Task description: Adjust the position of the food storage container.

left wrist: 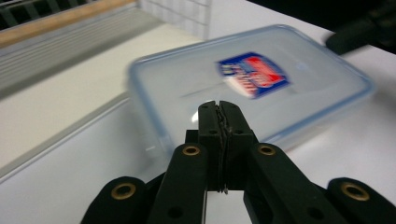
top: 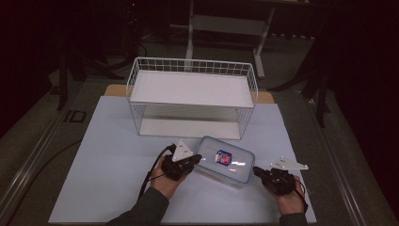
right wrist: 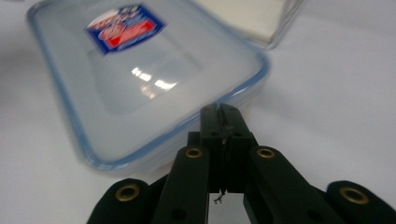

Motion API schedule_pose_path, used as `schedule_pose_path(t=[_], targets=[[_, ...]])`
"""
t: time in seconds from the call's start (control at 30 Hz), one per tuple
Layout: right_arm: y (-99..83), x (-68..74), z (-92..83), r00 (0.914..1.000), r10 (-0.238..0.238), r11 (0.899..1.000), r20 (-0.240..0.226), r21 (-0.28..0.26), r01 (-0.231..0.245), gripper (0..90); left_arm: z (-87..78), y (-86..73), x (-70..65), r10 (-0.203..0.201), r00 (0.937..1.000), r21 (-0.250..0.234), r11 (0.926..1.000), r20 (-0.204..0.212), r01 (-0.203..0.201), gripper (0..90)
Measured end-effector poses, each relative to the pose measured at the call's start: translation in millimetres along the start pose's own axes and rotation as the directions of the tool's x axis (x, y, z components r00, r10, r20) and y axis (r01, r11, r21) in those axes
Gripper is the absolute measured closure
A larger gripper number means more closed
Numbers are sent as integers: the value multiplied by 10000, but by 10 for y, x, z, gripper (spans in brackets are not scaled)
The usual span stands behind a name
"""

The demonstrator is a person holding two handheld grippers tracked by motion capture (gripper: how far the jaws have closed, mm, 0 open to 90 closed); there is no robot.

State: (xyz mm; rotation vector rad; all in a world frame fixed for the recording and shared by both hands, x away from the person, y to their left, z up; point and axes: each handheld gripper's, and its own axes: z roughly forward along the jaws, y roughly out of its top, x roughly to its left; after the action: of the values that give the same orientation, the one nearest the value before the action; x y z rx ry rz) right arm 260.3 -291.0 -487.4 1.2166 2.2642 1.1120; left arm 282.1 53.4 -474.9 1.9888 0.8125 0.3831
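Box (top: pixel 225 161) with a blue-edged clear lid lies on the white mat (top: pixel 108 160), between the two grippers and just in front of the wire rack (top: pixel 192 96).
Left gripper (left wrist: pixel 218 108) has its jaws pressed together with nothing between them, tip at the box's near-left edge; whether it touches is hard to tell. Right gripper (right wrist: pixel 220 112) also has its jaws together, empty, at the box's right end. Box contents cannot be made out through the lid; its red-and-blue label (right wrist: pixel 125 28) is too blurred to read. Dark floor and table legs lie beyond.
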Motion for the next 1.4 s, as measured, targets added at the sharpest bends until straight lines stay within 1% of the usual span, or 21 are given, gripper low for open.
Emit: schedule_pose_path(t=[0.1, 0.17, 0.2, 0.27, 0.4, 0.57, 0.63, 0.67, 0.73, 0.9, 0.97, 1.1, 1.2, 1.27, 1.33, 1.4], targets=[[-14, -25, -6, 9997, 81, 9997, -236, 237, -75, 893, -38, -20, 97, -119, 9996, 46, 9999, -243, 120, 890], [-28, -34, 0, 9993, 134, 9989, -339, 454, -118, 895, -43, -46, 138, -177, 9990, 90, 9998, -400, 181, 890], [-37, -34, 6, 9995, 62, 9988, -318, 497, -46, 895, -37, -65, 157, -257, 9987, 95, 9996, -440, 261, 892], [-38, -40, 6, 9993, 113, 9985, -353, 535, -94, 895, -3, -107, 183, -350, 9979, 234, 9991, -552, 363, 893], [-29, -50, 20, 9993, 187, 9988, -323, 451, -172, 896, 56, -172, 221, -575, 9968, 416, 9973, -557, 598, 894], [6, -35, 68, 9991, 279, 9990, -307, 356, -268, 896, 31, -201, 281, -671, 9957, 423, 9967, -642, 699, 894], [35, -12, 106, 9992, 235, 9991, -312, 352, -224, 896, 20, -217, 307, -790, 9948, 424, 9957, -648, 818, 895], [53, 0, 129, 9993, 204, 9992, -327, 359, -192, 896, 10, -224, 322, -703, 9951, 507, 9960, -696, 740, 895], [94, 22, 182, 9992, 158, 9992, -354, 369, -144, 896, -13, -241, 345, -707, 9949, 558, 9956, -726, 749, 895], [192, 69, 293, 9988, 32, 9988, -498, 480, -8, 897, -85, -294, 414, -819, 9929, 594, 9944, -859, 872, 895], [227, 79, 333, 9988, -38, 9987, -480, 503, 62, 897, -107, -317, 431, -853, 9925, 631, 9939, -872, 910, 896], [291, 67, 401, 9991, -123, 9983, -411, 556, 146, 898, -155, -365, 436, -690, 9950, 701, 9948, -725, 741, 896], [333, 56, 458, 9991, -142, 9984, -391, 535, 163, 898, -185, -386, 438, -830, 9941, 676, 9938, -701, 877, 897], [365, 54, 504, 9992, -153, 9986, -377, 500, 171, 898, -209, -399, 454, -812, 9941, 682, 9939, -716, 861, 896], [395, 61, 550, 9990, -189, 9987, -416, 465, 208, 898, -234, -405, 488, -752, 9933, 721, 9941, -878, 816, 896], [432, 90, 602, 9987, -195, 9987, -468, 457, 216, 898, -229, -406, 556, -869, 9881, 810, 9919, -1267, 976, 896]])
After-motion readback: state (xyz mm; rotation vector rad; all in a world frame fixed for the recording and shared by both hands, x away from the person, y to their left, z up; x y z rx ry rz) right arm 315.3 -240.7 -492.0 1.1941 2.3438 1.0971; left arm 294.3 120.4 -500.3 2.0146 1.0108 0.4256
